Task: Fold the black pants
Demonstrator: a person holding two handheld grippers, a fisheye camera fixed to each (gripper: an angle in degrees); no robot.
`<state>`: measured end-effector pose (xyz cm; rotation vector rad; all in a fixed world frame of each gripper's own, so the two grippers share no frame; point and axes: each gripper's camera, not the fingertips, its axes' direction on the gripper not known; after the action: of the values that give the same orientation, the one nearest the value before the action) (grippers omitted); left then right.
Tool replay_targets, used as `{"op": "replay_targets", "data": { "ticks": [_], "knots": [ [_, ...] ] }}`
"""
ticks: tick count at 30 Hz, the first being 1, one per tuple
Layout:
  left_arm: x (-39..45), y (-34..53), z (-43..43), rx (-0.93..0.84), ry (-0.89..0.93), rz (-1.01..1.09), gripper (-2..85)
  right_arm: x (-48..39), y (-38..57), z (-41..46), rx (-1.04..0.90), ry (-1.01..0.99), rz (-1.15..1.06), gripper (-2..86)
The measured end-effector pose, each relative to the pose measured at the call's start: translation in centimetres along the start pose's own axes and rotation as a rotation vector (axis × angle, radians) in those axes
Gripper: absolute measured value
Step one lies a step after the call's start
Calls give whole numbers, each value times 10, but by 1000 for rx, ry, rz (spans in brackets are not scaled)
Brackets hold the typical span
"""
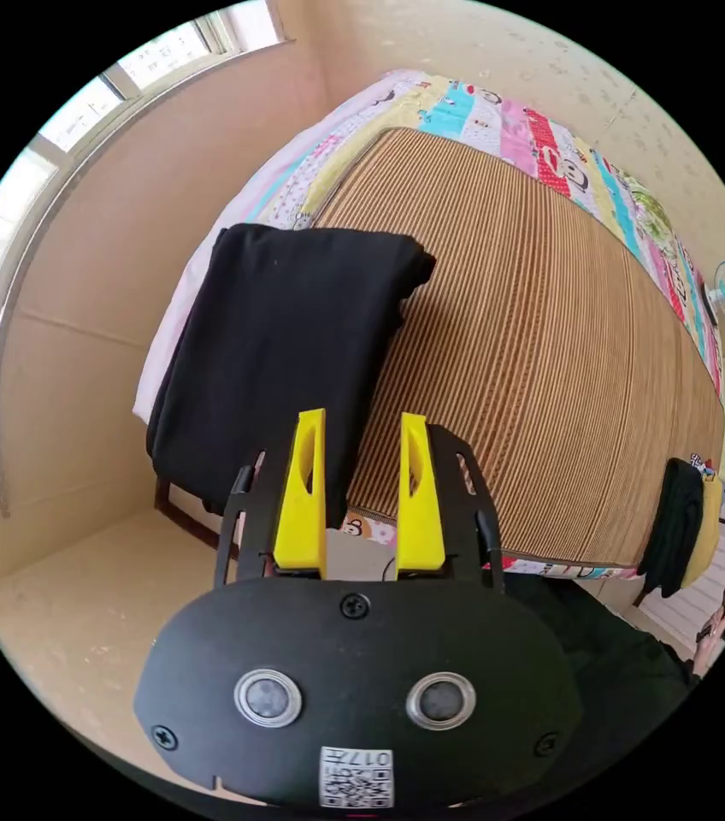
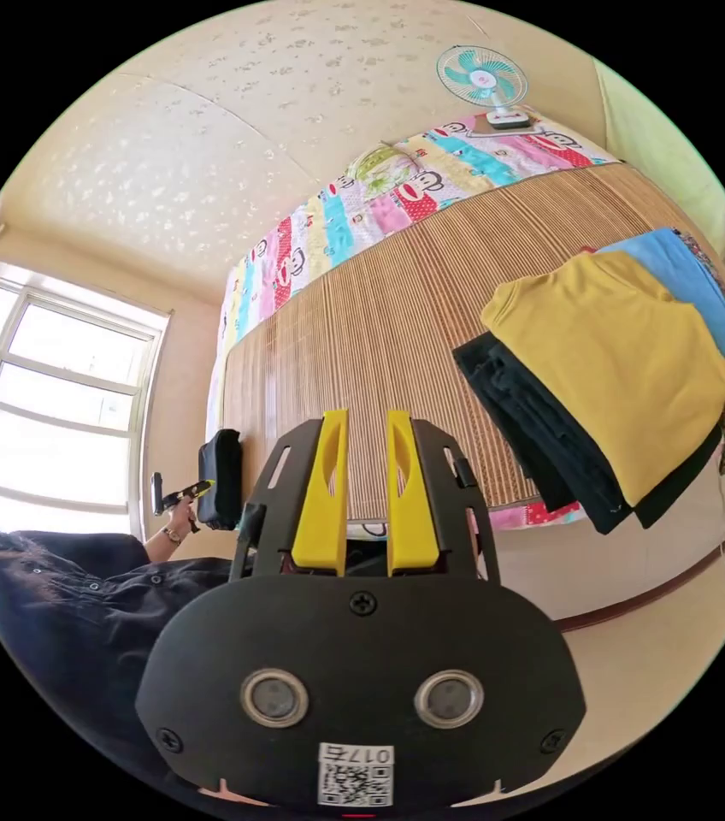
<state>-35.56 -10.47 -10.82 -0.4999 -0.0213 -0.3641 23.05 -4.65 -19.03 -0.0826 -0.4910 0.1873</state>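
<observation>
Already folded into a neat rectangle, the black pants [image 1: 281,342] lie at one corner of the bed, on the striped bamboo mat [image 1: 533,359], with one edge hanging over the side. The left gripper [image 1: 361,492] hovers just in front of them, its yellow jaws a little apart and grasping nothing. In the right gripper view, the right gripper [image 2: 367,487] is likewise released and empty, held off the bed's edge. Near it, a pile of folded clothes sits at the mat's other corner: a yellow shirt [image 2: 610,359] on top, dark garments [image 2: 542,436] beneath, a blue piece [image 2: 687,274] behind. A small fan [image 2: 482,77] stands at the far side.
</observation>
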Motion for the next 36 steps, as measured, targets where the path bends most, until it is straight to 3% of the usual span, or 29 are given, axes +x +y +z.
{"op": "replay_targets", "data": {
  "ticks": [3, 5, 7, 10, 11, 13, 16, 18, 22, 25, 28, 30, 32, 36],
  "knots": [
    [-15, -8, 24, -25, -54, 54, 98, -31, 3, 21, -72, 58, -8, 79],
    [-30, -15, 24, -34, 14, 52, 64, -52, 6, 27, -77, 68, -13, 81],
    [-54, -24, 13, -25, 188, 10, 38, -64, 9, 30, -70, 61, -9, 81],
    [-69, -27, -44, 224, 597, 122, 16, -79, 12, 35, -55, 19, -8, 80],
    [-57, -30, -67, 299, 743, 194, 13, -84, 13, 38, -56, 13, -11, 79],
    [-14, -36, -95, 340, 803, 372, 10, -93, 13, 41, -55, 24, -21, 79],
    [72, -32, -107, 301, 903, 640, 13, -104, 8, 45, -43, 9, -28, 78],
    [129, -15, -98, 194, 1065, 801, 25, -110, 3, 45, -36, 1, -37, 79],
    [159, 28, -97, 118, 1042, 948, 98, -125, -10, 41, -56, 36, -98, 80],
    [125, 41, -73, 62, 822, 812, 148, -129, -19, 43, -96, 35, -123, 81],
    [33, 32, -38, 109, 919, 463, 104, -131, -30, 51, -138, 4, -140, 82],
    [-35, 20, -4, 113, 953, 116, 119, -133, -36, 60, -180, -11, -155, 83],
    [-61, 11, 14, 122, 943, -37, 132, -139, -42, 72, -234, -29, -182, 87],
    [-29, -36, 49, 7, 889, -95, 144, -147, -44, 87, -300, -62, -220, 92]
  ]
}}
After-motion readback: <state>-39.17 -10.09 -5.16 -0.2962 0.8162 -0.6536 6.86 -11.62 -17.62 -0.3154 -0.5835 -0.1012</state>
